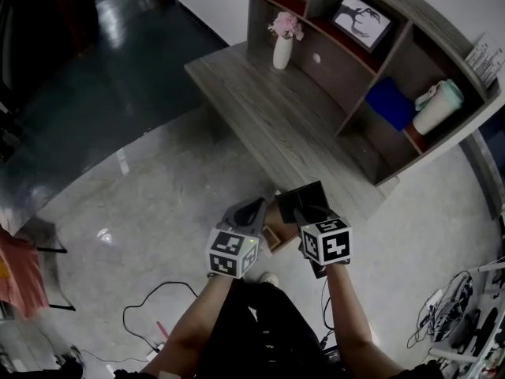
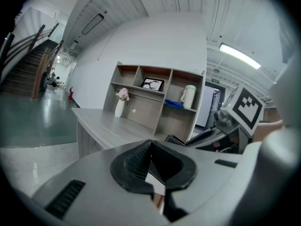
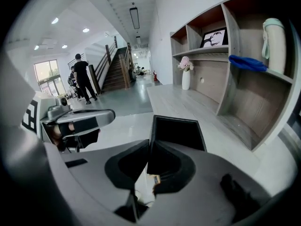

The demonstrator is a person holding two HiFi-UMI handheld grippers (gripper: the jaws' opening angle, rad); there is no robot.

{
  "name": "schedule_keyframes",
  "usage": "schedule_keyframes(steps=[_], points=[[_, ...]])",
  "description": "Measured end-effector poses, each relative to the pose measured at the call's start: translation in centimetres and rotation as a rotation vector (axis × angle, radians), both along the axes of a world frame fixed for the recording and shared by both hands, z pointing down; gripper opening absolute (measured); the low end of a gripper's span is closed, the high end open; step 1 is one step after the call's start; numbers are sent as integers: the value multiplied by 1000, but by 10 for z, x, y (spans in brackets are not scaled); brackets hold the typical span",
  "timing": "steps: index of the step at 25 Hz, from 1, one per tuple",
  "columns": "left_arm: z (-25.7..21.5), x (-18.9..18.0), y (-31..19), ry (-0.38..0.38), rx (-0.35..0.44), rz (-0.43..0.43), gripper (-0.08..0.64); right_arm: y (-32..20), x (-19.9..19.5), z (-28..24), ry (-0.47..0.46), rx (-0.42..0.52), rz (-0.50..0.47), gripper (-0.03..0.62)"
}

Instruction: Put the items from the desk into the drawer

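**Right gripper (image 3: pixel 149 145) grips the black tray (image 3: pixel 178 132)**

It is clamped on the tray's near wall and holds it level, I'd judge for lowering into what looks like the brown drawer (image 1: pixel 274 235) just beside it. The left gripper (image 2: pixel 150 147) has its jaws together, empty. One vase (image 1: pixel 282 50) stands on the desk (image 1: pixel 268 101). The shelves hold one picture (image 1: pixel 361 18), one blue cloth (image 1: pixel 390 103) and one flask (image 1: pixel 438 107).

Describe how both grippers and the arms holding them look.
The left gripper and right gripper have pale grey, rounded plastic bodies with black pads on the jaws. Each carries a white cube printed with black square markers. The forearms are bare; the person wears dark clothing.
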State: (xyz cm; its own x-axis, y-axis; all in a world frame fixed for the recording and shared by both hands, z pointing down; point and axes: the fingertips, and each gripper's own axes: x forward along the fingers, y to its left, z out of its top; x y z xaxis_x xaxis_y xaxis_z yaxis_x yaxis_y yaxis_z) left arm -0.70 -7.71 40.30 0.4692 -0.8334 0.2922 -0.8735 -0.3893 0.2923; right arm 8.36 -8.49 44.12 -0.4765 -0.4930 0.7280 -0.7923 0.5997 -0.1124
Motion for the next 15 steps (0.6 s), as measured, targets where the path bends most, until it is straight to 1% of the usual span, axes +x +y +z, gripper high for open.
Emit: schedule_keyframes(steps=[7,15], points=[[6,-12,5,2,-11,-7,9,19,-25,12,-3,-22,-31,43],[36,-27,6,-3,-60,-28,9,37,-47,51,11,-83,-75,43]])
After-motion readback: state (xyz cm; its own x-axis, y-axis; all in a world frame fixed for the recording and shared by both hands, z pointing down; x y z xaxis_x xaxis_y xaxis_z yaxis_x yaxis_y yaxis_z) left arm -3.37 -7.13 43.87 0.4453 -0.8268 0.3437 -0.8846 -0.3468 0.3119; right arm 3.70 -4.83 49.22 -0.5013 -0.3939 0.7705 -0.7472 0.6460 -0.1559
